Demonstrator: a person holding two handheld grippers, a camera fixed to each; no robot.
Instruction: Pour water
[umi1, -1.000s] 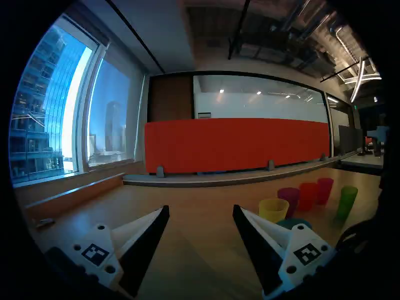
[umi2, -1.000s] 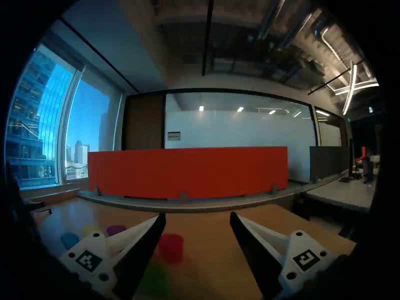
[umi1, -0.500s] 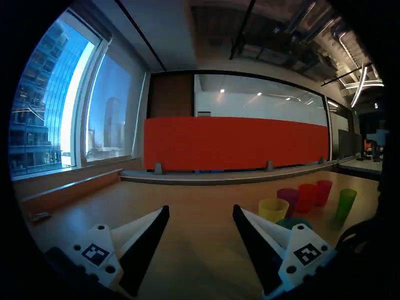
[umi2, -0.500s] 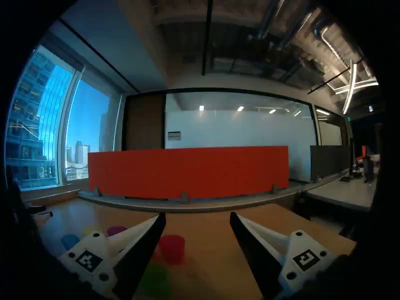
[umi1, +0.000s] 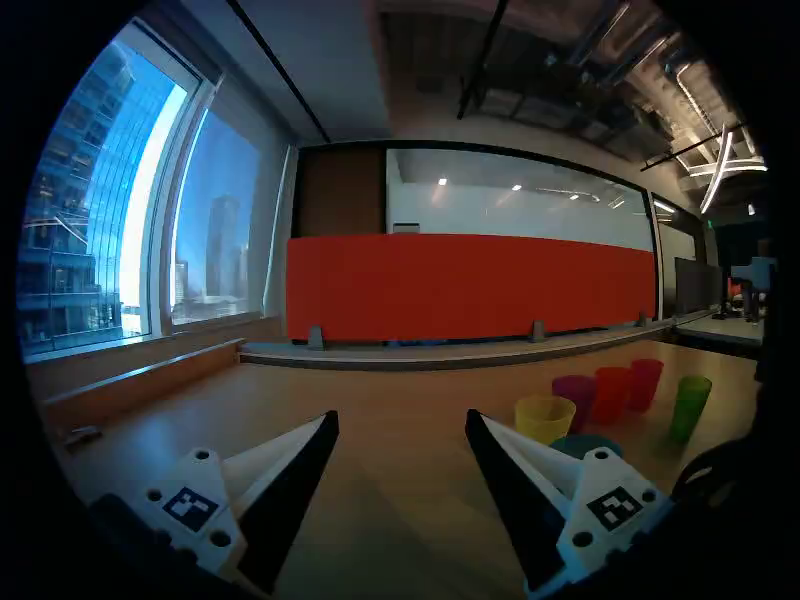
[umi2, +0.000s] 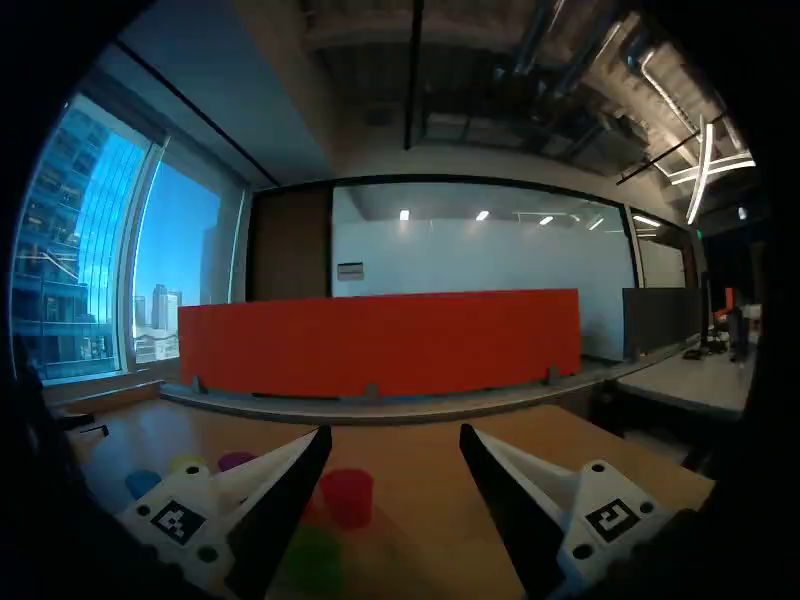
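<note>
Cups (umi1: 611, 392) stand right of released left tongs (umi1: 401, 414); right tongs (umi2: 395, 429), also released, face open table (umi2: 425, 525).

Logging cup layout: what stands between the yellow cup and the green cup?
In the left gripper view, three cups in a row: purple cup, orange-red cup, red cup; a teal cup sits nearer the camera.

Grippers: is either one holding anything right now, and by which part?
Nothing is held: the left gripper and the right gripper are both open and empty.
</note>
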